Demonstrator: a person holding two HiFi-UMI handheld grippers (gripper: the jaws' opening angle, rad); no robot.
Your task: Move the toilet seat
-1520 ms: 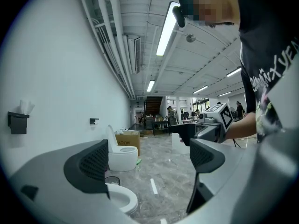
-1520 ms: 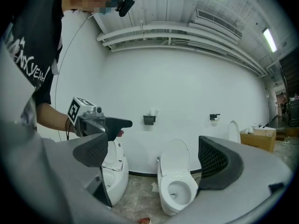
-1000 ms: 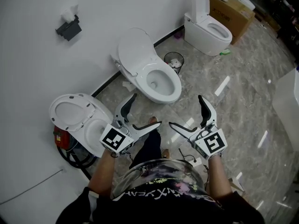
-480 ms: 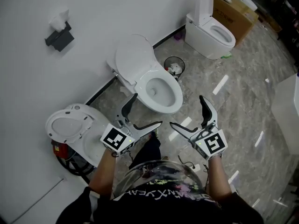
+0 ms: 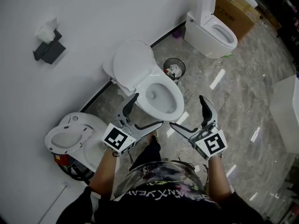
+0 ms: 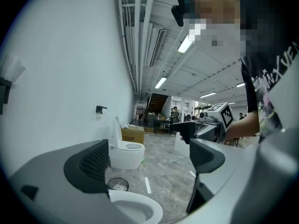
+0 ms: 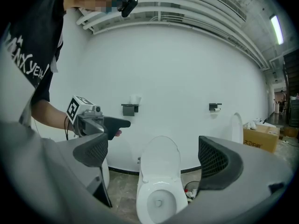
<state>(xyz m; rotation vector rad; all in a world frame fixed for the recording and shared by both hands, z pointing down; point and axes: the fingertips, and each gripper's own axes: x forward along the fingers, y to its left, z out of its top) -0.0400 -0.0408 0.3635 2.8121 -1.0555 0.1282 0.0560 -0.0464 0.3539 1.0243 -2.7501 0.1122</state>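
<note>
A white toilet [image 5: 161,97] stands against the wall ahead, its lid [image 5: 133,62] raised and its bowl uncovered. In the right gripper view the same toilet [image 7: 159,195] sits between the jaws, lid [image 7: 160,160] upright. My left gripper [image 5: 147,109] hovers open just in front of the bowl's near rim, touching nothing. My right gripper [image 5: 186,110] is open too, to the right of the bowl and apart from it. The left gripper view shows only the bowl's rim [image 6: 135,209] low down.
Another toilet [image 5: 70,136] with raised seat stands at the left, a third [image 5: 212,24] at the far right beside a cardboard box [image 5: 240,10]. A small waste bin [image 5: 174,69] sits right of the middle toilet. A tissue holder [image 5: 46,48] hangs on the wall.
The view has shifted toward the middle toilet, which now lies closer under both grippers. Both grippers stay open and hold nothing.
</note>
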